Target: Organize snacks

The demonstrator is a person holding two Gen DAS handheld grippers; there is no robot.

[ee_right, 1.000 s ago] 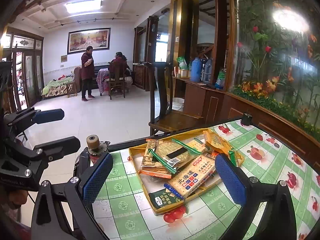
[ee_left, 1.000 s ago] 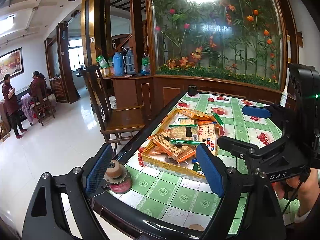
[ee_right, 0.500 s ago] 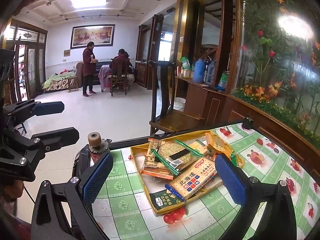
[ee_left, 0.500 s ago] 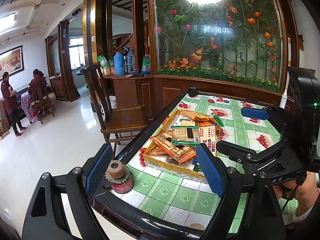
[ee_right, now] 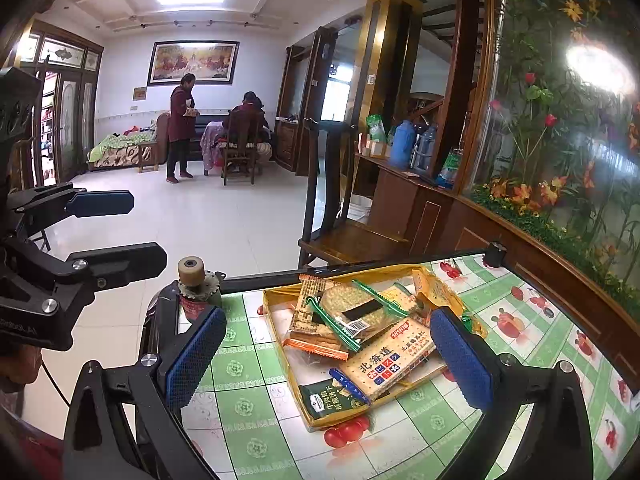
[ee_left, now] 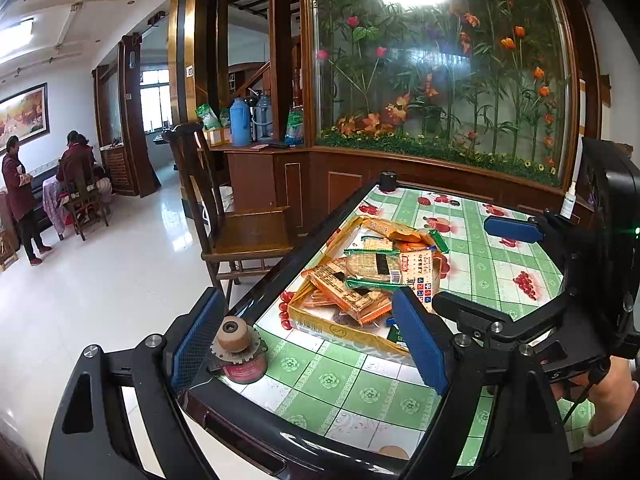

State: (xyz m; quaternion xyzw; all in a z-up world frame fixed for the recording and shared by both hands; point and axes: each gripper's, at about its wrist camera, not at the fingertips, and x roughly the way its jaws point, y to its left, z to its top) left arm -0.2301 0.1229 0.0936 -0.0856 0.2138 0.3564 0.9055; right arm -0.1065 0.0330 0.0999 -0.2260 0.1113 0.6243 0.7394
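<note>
A shallow yellow box lies on the green checked tablecloth and holds several snack packets. On top are a cracker pack with blue characters, a green-edged rice cracker pack and an orange-edged pack. A dark green packet sits at the box's near corner. My left gripper hovers open before the box, near the table's corner. My right gripper is open too, short of the box. Neither touches anything.
A red spool with a toothed wheel stands on the table's near corner. The table has a raised black rim. A wooden chair stands beside it. A small black cylinder sits at the far corner. People are far across the room.
The right wrist view has rolled slightly, so the table sits a little lower in it. Both grippers stay open and the snacks have not moved.
</note>
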